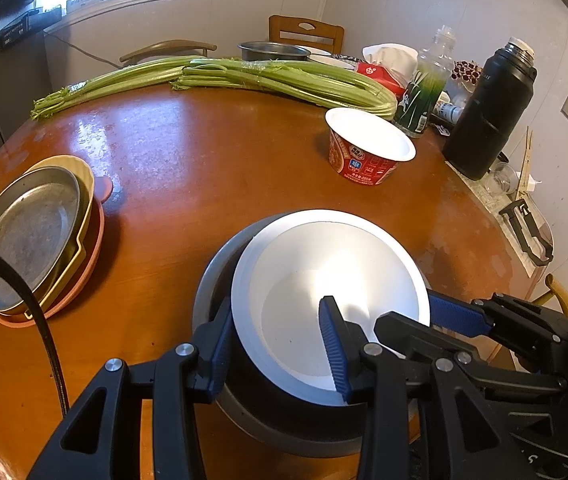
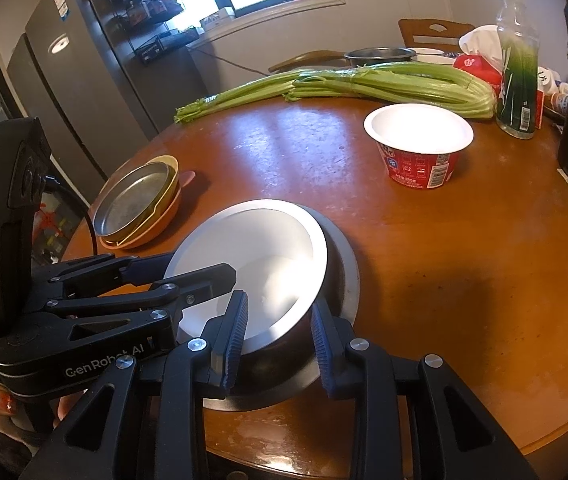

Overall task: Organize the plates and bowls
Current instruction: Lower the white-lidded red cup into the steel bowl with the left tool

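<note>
Left gripper [image 1: 280, 348] is clamping the near-left rim of the nested bowls: one of its fingers [image 1: 334, 344] is sitting inside the white bowl [image 1: 324, 280], the other outside the wall. Right gripper [image 2: 280, 340] is gripping the same stack from the other side, one of its fingers [image 2: 236, 332] inside the white bowl, one outside the dark metal bowl [image 2: 336, 276]. Both are closed down on the rim, not gaping. White bowl is sitting tilted inside the dark metal bowl, looking empty, near the front edge of the counter [image 1: 204, 160].

Left of it, a metal pan [image 1: 24, 236] is nesting in a yellow dish [image 1: 84, 184], which is resting on a pink plate [image 1: 92, 248]; all are looking empty. Further back, a red instant-noodle cup [image 1: 368, 144] is standing upright, its white inside looking empty. Celery [image 1: 224, 76] is lying across the far side, with a steel bowl [image 1: 272, 50] behind it, contents hidden. Black flask [image 1: 488, 108] and a clear bottle [image 1: 428, 80] are standing at the right.
</note>
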`<state>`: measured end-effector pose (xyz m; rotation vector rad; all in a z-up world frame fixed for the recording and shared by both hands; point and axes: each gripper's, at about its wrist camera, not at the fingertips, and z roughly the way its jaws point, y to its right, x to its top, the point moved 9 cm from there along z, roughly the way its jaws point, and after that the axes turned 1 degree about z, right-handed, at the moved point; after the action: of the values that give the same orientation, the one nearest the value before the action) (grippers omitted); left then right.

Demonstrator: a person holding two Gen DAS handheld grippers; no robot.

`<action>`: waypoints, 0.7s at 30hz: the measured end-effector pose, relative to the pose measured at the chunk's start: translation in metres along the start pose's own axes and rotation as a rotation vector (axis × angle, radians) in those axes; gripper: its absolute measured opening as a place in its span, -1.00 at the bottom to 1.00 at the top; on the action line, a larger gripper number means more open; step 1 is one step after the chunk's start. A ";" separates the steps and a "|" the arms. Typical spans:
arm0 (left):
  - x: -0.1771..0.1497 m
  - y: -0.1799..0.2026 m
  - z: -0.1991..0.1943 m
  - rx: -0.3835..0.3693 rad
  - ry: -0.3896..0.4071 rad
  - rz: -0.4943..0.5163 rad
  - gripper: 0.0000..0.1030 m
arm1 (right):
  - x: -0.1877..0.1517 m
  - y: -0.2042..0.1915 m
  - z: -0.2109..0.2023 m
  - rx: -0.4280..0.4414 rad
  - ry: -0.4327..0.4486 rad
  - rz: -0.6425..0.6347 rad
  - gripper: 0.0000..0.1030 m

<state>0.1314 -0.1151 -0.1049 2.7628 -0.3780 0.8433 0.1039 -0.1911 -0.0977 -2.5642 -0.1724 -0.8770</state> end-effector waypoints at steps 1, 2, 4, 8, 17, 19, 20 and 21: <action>0.000 0.000 0.000 0.000 0.000 -0.001 -0.20 | 0.000 0.000 0.000 -0.005 0.001 -0.004 -0.35; 0.000 0.000 0.000 -0.003 0.000 -0.002 -0.19 | 0.000 0.000 -0.001 -0.007 0.002 -0.006 -0.35; 0.000 0.000 0.000 -0.007 0.000 -0.005 -0.19 | 0.000 0.000 -0.001 -0.009 0.003 -0.006 -0.34; -0.001 0.000 0.001 -0.010 0.000 -0.004 -0.19 | 0.000 0.000 -0.001 -0.013 0.003 -0.010 -0.34; -0.001 0.000 0.000 -0.020 -0.002 -0.009 -0.19 | -0.001 -0.001 -0.004 -0.032 0.005 -0.026 -0.31; -0.001 -0.001 -0.001 -0.025 -0.003 -0.012 -0.19 | 0.000 -0.001 -0.004 -0.032 0.005 -0.029 -0.29; -0.001 -0.001 -0.001 -0.028 -0.004 -0.013 -0.19 | 0.000 -0.001 -0.005 -0.035 0.006 -0.032 -0.28; -0.001 -0.001 -0.002 -0.029 -0.003 -0.014 -0.19 | 0.000 -0.001 -0.005 -0.036 0.007 -0.034 -0.28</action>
<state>0.1296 -0.1130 -0.1043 2.7377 -0.3680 0.8234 0.1011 -0.1925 -0.0935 -2.5982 -0.1999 -0.9091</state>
